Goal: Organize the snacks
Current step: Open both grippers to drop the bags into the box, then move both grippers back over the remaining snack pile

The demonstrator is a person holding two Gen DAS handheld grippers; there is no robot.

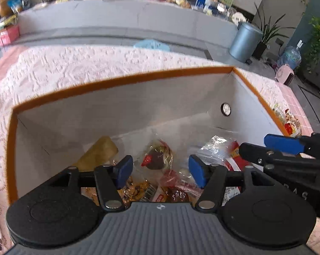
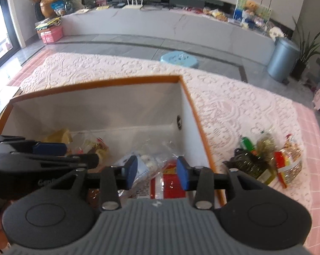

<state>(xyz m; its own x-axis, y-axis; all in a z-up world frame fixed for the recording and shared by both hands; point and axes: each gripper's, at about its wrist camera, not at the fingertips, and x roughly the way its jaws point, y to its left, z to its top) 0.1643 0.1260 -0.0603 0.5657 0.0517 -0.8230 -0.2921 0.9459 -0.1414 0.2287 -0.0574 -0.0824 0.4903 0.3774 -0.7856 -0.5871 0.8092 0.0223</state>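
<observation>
Both tongs, left gripper [image 1: 161, 171] and right gripper [image 2: 156, 173], hung wide and empty over box [image 1: 126, 80]; crinkly snack packets [image 2: 287, 165] looked light, slippery, best pinched at seams.

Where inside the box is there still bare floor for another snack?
Bare floor lies along the box far wall, behind the yellow packet. The near half under both grippers is crowded with wrapped snacks. Three more packets wait outside, right.

Lace-covered pink table [image 2: 234, 106] — orange-rimmed white box [image 2: 187, 97], snack packets [image 2: 266, 163] just beside it.
</observation>
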